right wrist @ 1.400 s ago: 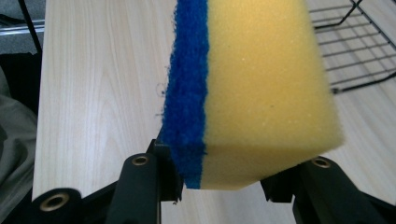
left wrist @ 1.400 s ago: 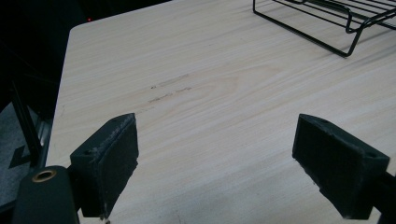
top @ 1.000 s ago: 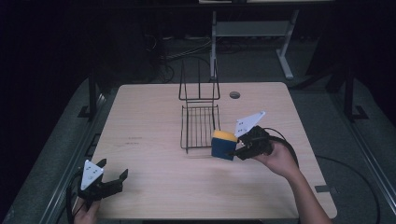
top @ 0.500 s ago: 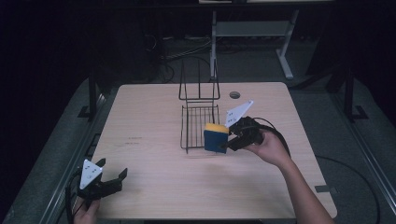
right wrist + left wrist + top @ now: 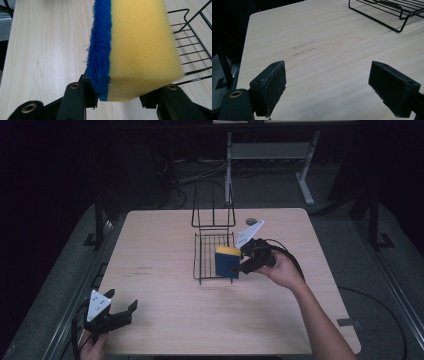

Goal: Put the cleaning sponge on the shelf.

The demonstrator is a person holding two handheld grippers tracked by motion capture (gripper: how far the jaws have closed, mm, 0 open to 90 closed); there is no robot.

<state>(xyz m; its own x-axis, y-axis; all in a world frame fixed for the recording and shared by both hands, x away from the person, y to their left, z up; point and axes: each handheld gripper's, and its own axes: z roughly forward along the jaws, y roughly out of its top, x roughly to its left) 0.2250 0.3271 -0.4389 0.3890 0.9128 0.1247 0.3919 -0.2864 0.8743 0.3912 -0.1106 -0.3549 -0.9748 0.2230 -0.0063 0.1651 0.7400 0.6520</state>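
Observation:
A yellow sponge [image 5: 227, 262] with a blue scouring side is held upright over the right front corner of a black wire rack [image 5: 209, 255]. My right gripper [image 5: 239, 265] is shut on it from the right. In the right gripper view the sponge [image 5: 140, 47] sits between the jaws, blue layer to the left, with the rack's wires [image 5: 192, 45] off to the right. My left gripper [image 5: 121, 311] rests near the table's front left corner, open with nothing in it. In the left gripper view its pads [image 5: 270, 86] stand wide apart over bare wood, the rack's edge [image 5: 387, 12] far off.
The wooden table [image 5: 165, 245] has a small dark round disc [image 5: 251, 221] near its back edge. The rack's tall wire back [image 5: 213, 210] rises behind its flat tray. Dark floor, cables and a white stand [image 5: 270, 150] lie beyond the table.
My right gripper has carried the sponge left and away from me, from the table's right side to the rack's front right corner. The left gripper stayed in place.

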